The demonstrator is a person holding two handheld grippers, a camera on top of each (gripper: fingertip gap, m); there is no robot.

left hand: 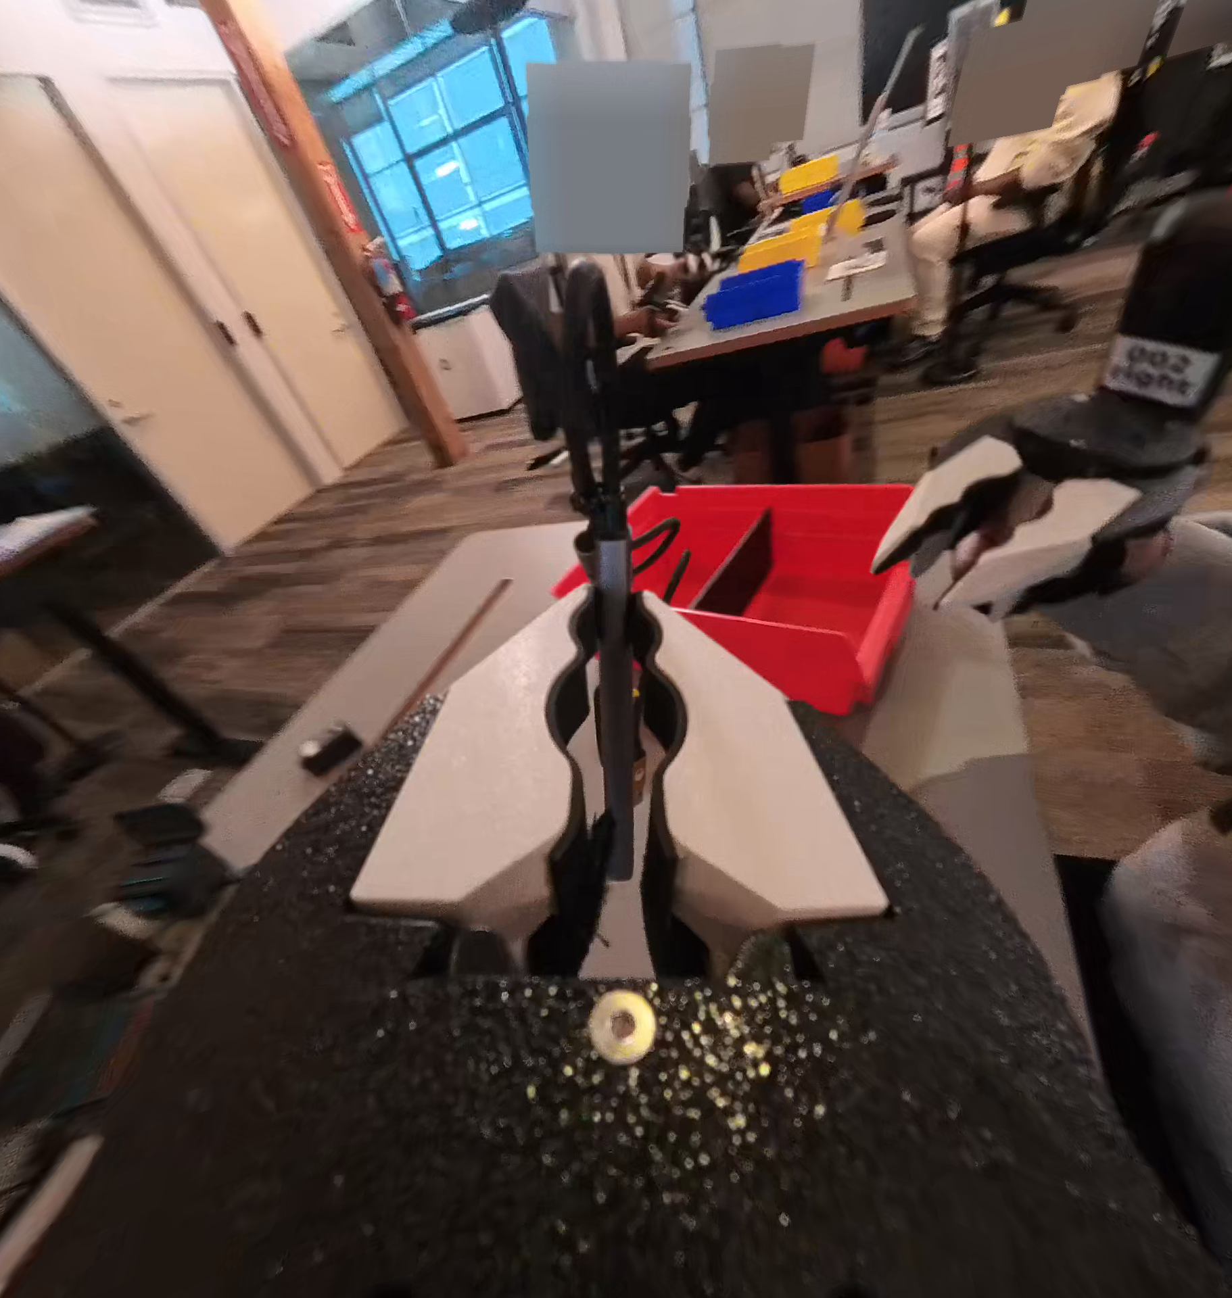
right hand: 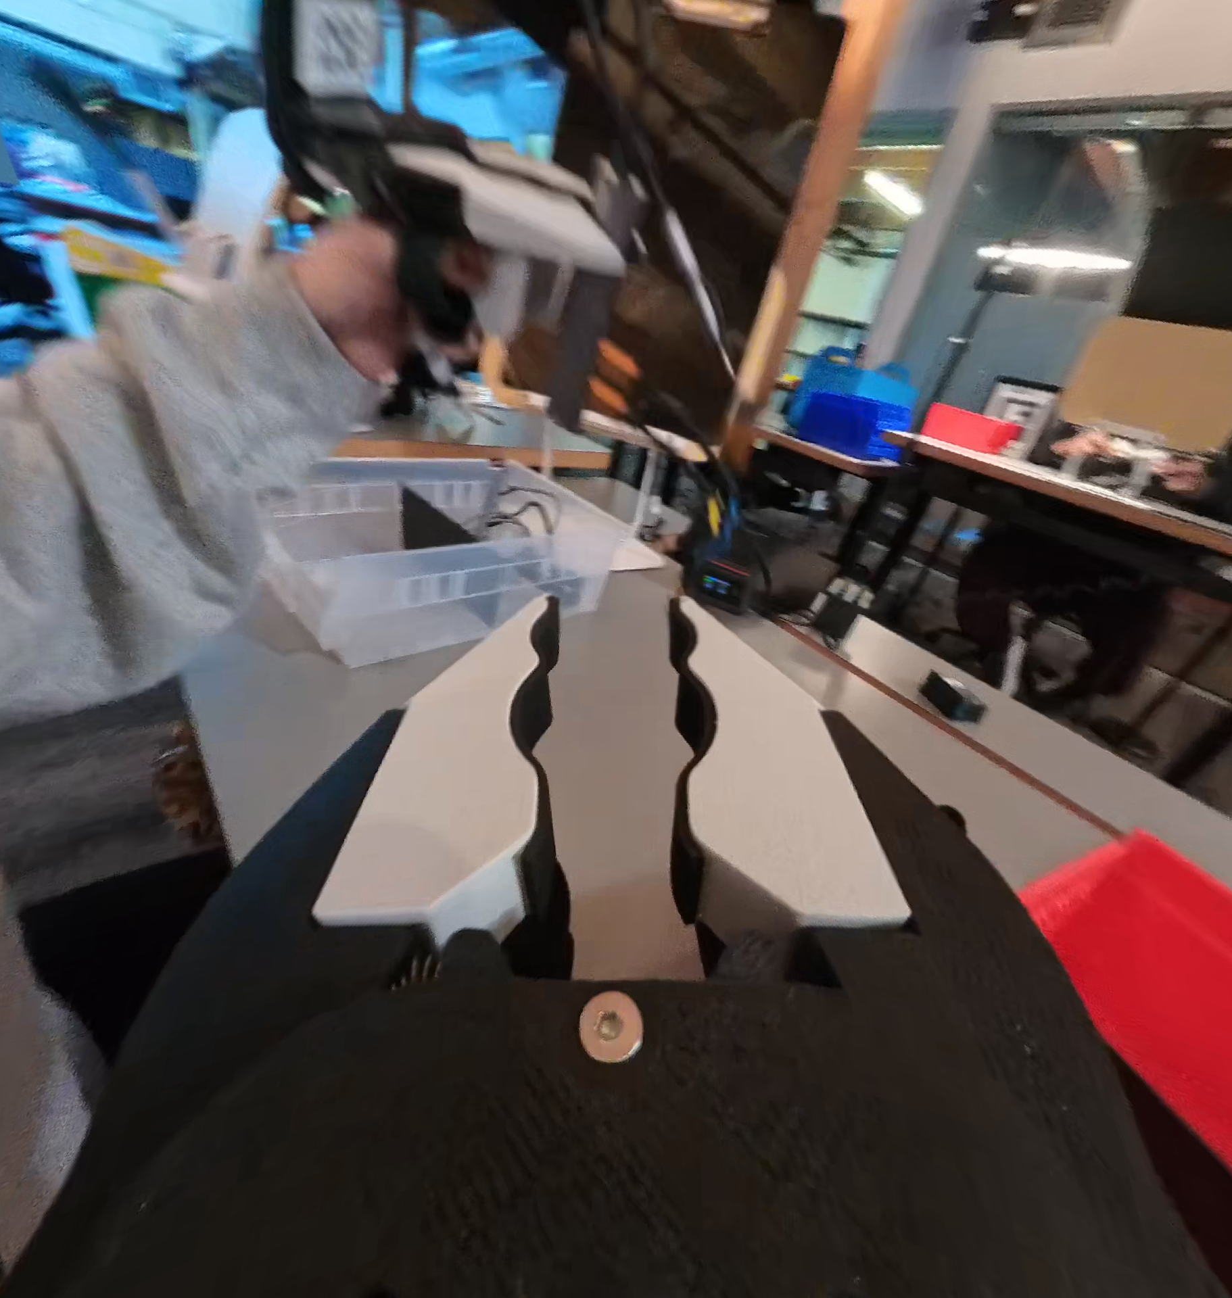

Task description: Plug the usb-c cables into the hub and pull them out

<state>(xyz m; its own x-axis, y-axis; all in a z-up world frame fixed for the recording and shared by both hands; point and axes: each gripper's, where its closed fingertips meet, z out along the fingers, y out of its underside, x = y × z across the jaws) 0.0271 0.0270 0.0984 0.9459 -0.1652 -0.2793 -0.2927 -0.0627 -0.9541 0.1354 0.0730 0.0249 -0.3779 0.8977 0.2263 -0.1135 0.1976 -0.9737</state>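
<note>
My left gripper (left hand: 617,597) is shut on a slim dark grey hub (left hand: 617,737), held edge-on and upright above the grey table (left hand: 458,632). A black cable (left hand: 588,365) loops up from the hub's far end. My right gripper (right hand: 613,611) is open and empty above the table. It also shows in the left wrist view (left hand: 950,555), to the right of the hub and apart from it. In the right wrist view the left gripper (right hand: 522,211) hangs high at the top with the hub (right hand: 585,344) pointing down, black cables trailing from it.
A red bin (left hand: 845,653) with a black divider stands behind the hub, black cable ends (left hand: 659,548) in its left part. A clear plastic bin (right hand: 444,597) with a divider and cables sits ahead of the right gripper. A small black object (right hand: 950,695) lies near the table edge. A person's grey sleeve (right hand: 107,492) is at the left. Spacing between my two grippers at the tips: around 15 cm.
</note>
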